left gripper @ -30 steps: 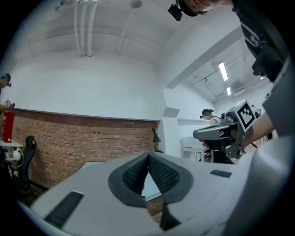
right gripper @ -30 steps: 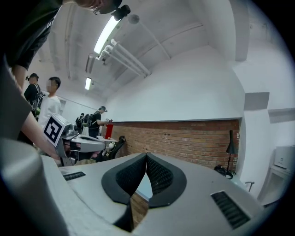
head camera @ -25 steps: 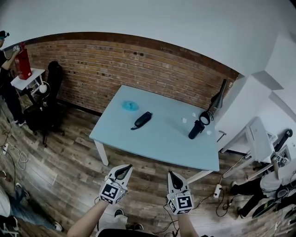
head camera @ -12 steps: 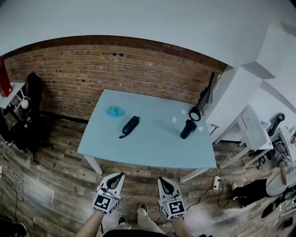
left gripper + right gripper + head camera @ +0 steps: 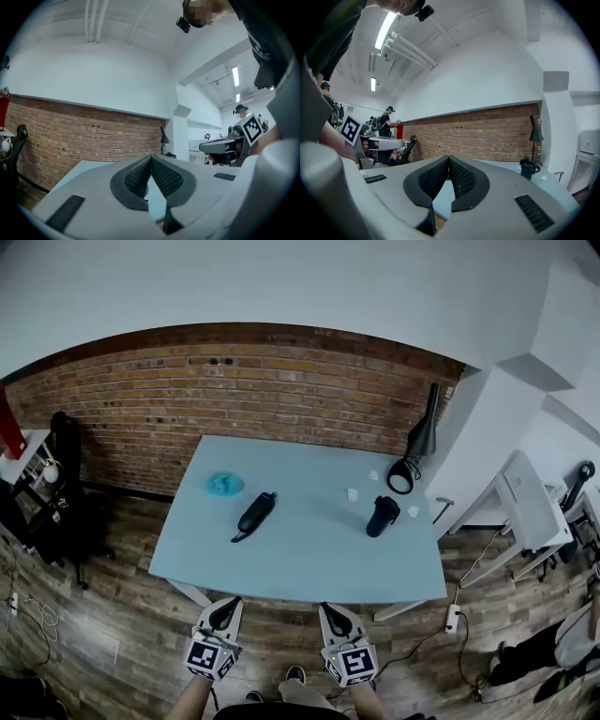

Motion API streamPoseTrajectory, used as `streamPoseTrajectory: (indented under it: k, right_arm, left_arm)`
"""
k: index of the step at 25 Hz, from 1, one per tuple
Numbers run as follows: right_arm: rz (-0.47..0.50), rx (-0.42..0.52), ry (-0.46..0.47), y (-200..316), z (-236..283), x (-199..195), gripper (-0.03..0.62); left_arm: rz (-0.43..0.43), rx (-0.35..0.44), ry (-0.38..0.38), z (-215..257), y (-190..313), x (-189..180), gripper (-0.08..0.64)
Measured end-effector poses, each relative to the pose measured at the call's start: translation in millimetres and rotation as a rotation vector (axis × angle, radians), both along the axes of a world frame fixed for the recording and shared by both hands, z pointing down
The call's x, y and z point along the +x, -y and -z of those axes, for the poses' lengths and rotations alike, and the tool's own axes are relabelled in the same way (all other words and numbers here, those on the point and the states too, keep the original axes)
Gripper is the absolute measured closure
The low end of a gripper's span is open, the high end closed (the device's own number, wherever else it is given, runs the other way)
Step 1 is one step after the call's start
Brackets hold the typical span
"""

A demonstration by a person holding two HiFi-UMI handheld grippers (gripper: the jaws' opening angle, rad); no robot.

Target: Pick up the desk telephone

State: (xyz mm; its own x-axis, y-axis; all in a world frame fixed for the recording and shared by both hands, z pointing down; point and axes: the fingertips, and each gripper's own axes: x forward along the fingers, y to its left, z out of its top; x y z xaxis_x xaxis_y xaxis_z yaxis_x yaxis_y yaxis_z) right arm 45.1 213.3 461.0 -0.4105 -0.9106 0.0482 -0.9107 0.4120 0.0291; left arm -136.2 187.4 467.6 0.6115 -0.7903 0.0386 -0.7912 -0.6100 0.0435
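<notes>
Desk telephone (image 5: 255, 514), black and long in shape, lies on the left half of a pale blue table (image 5: 309, 559). It sits about midway between the far and near edges and is angled, with one end toward the near left corner and the other toward the far edge. Nothing touches it. Just beyond it, toward the far left corner, lies a small round blue object (image 5: 225, 485). On the right half of the table stands a black cylinder-shaped container (image 5: 382, 516). A black desk lamp (image 5: 414, 460) stands by the far right corner, and a few small white scraps (image 5: 353, 494) are scattered between them.

Both grippers are held side by side over the wooden floor (image 5: 94, 634), short of the table's near edge and well apart from the telephone. The left gripper (image 5: 225, 607) has its ribbed black pads pressed together with nothing between them. The right gripper (image 5: 337, 612) is the same, pads meeting at the tips and holding nothing. Each carries a cube with square markers. A brick wall (image 5: 281, 381) runs behind the table's far edge, and a black chair (image 5: 67, 484) stands off to the left.
</notes>
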Motion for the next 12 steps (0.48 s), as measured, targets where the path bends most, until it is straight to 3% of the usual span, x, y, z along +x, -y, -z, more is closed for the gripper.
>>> streamPoseTrajectory:
  k: [12]
  right_arm:
    - [0.074, -0.050, 0.027, 62, -23, 9, 0.584]
  left_arm:
    - [0.083, -0.046, 0.049, -9, 56, 4, 0.531]
